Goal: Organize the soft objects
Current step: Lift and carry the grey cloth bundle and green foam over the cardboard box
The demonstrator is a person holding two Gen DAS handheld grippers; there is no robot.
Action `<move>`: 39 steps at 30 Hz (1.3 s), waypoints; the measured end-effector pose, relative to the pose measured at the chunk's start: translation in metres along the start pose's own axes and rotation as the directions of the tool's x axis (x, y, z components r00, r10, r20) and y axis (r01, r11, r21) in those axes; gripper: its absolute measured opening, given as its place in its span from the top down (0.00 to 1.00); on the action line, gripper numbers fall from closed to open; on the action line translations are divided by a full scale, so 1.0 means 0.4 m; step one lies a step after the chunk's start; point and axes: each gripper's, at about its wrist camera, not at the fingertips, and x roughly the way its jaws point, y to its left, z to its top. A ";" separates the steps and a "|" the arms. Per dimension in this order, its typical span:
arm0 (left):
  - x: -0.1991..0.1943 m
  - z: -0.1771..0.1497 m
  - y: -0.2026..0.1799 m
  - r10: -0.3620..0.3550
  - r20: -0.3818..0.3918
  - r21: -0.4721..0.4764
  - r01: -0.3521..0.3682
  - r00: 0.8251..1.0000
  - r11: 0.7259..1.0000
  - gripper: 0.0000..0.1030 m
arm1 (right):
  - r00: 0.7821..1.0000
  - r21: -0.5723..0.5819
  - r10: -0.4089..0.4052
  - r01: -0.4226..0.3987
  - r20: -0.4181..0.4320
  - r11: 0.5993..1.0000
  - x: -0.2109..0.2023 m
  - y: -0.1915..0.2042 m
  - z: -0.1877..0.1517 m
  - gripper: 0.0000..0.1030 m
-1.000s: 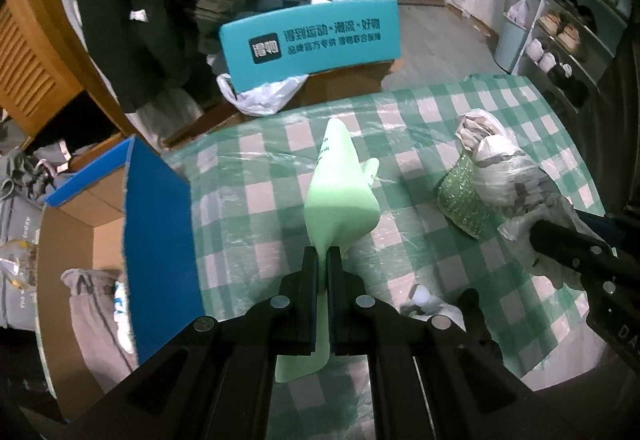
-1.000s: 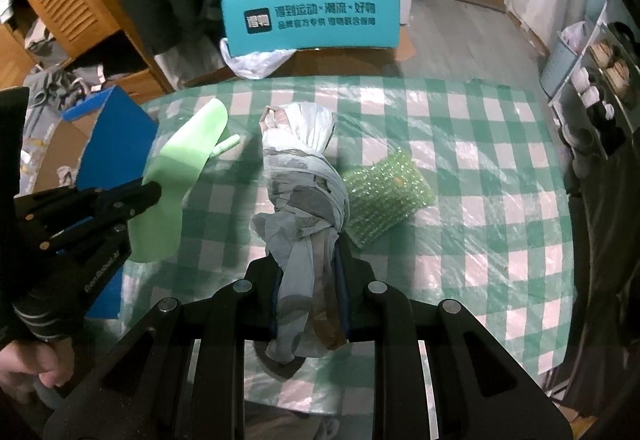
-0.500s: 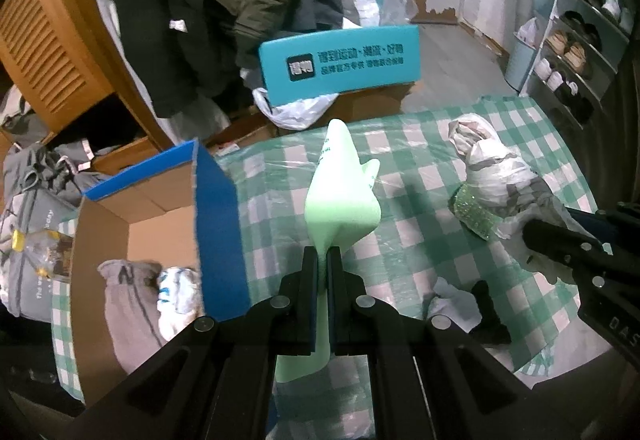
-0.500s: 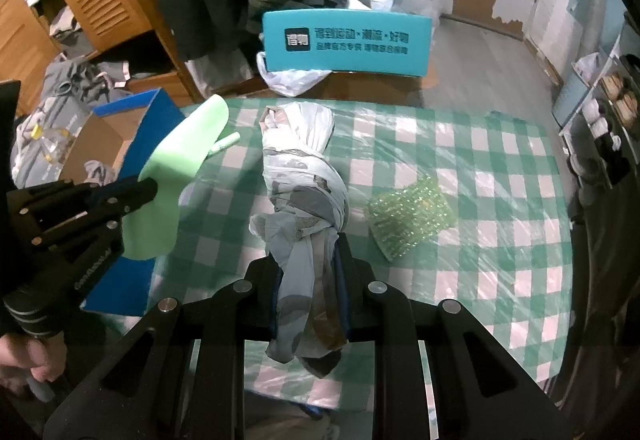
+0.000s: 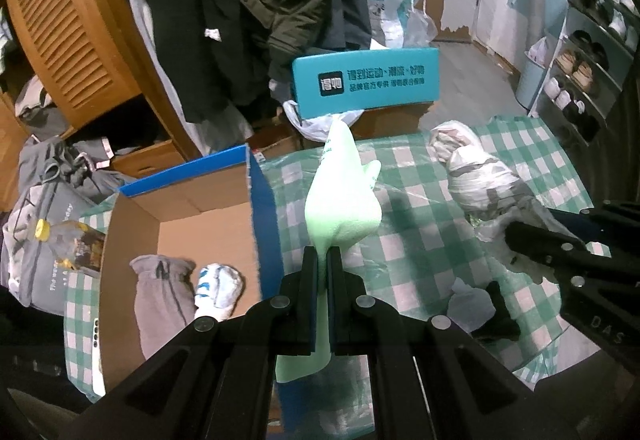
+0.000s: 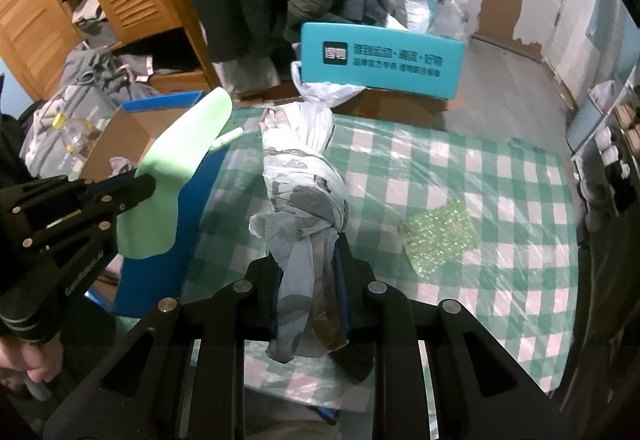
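Observation:
My left gripper (image 5: 323,260) is shut on a light green foam piece (image 5: 340,196) and holds it in the air above the table, near the blue cardboard box (image 5: 264,216); it also shows in the right wrist view (image 6: 176,168). My right gripper (image 6: 308,272) is shut on a knotted grey-white cloth bundle (image 6: 300,184), held above the checked table; the bundle also shows in the left wrist view (image 5: 476,172). The box holds a grey sock (image 5: 160,292) and a white-blue soft item (image 5: 218,288).
A green bubble-wrap pad (image 6: 440,236) lies on the green checked tablecloth (image 6: 500,180). A black item (image 5: 496,316) and a white scrap (image 5: 468,304) lie near the table's front. A teal box (image 6: 380,60) stands behind the table. Coats, a wardrobe and shoe shelves surround it.
Both grippers have risen and drawn back with their loads. The left view has swung left, so the open box and its contents now show.

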 end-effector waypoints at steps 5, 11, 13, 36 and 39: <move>-0.018 -0.008 0.041 0.011 0.010 -0.025 -0.011 1.000 1.000 0.96 | 1.000 -0.026 0.014 -0.014 -0.002 1.000 0.010 0.040 0.013 0.80; -0.024 -0.022 0.099 0.022 0.010 -0.065 -0.021 1.000 0.998 0.96 | 0.999 -0.058 0.036 -0.036 -0.002 0.998 0.019 0.094 0.034 0.80; -0.025 -0.025 0.116 0.024 0.008 -0.077 -0.023 1.000 0.997 0.96 | 0.999 -0.067 0.041 -0.041 -0.002 0.997 0.022 0.110 0.041 0.80; -0.014 -0.106 0.350 0.068 -0.029 -0.225 -0.073 0.997 0.972 0.96 | 0.993 -0.198 0.109 -0.115 -0.038 0.973 0.093 0.351 0.110 0.80; -0.008 -0.117 0.375 0.073 -0.040 -0.240 -0.081 0.997 0.967 0.96 | 0.992 -0.212 0.117 -0.125 -0.050 0.969 0.108 0.384 0.114 0.80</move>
